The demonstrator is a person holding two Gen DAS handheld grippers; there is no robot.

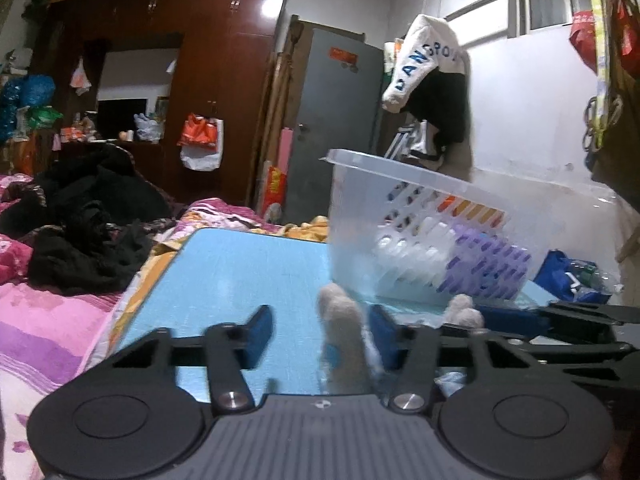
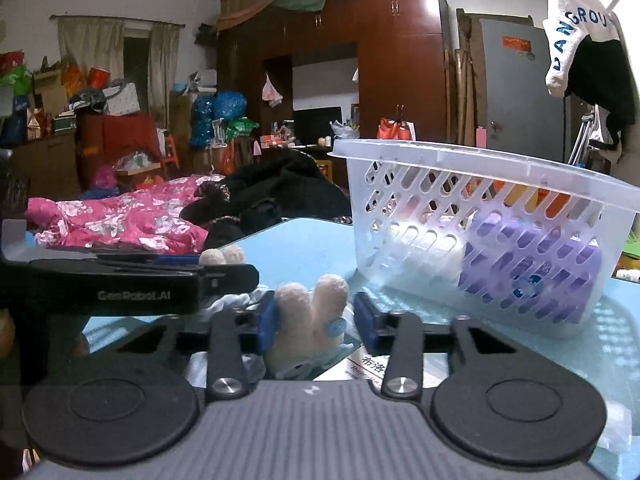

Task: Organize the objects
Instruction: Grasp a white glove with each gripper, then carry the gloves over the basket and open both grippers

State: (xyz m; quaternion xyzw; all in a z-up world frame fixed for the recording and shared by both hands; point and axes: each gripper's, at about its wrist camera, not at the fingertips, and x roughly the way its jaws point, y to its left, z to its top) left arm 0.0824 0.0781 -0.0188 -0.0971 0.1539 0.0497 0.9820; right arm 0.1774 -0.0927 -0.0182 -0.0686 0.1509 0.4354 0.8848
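Note:
A clear plastic basket (image 1: pixel 400 184) (image 2: pixel 460 168) stands on a light-blue table (image 1: pixel 248 272) (image 2: pixel 304 244), holding a purple pack (image 2: pixel 532 268) and white items. Two cream plush items with rounded ears lie in front of it. My left gripper (image 1: pixel 320 332) is open around one plush (image 1: pixel 344 340), which leans near the right finger. My right gripper (image 2: pixel 316 320) is open around the other plush (image 2: pixel 308 312), which touches its left pad. Each gripper shows at the edge of the other's view. The second plush also shows in the left wrist view (image 1: pixel 464 312).
A bed with pink floral bedding (image 2: pixel 120 216) and black clothes (image 1: pixel 88 216) lies beyond the table. A white printed sheet (image 2: pixel 360 364) lies under the right gripper. A dark wardrobe (image 1: pixel 216 80), a grey door (image 1: pixel 332 120) and hanging clothes (image 1: pixel 432 80) stand behind.

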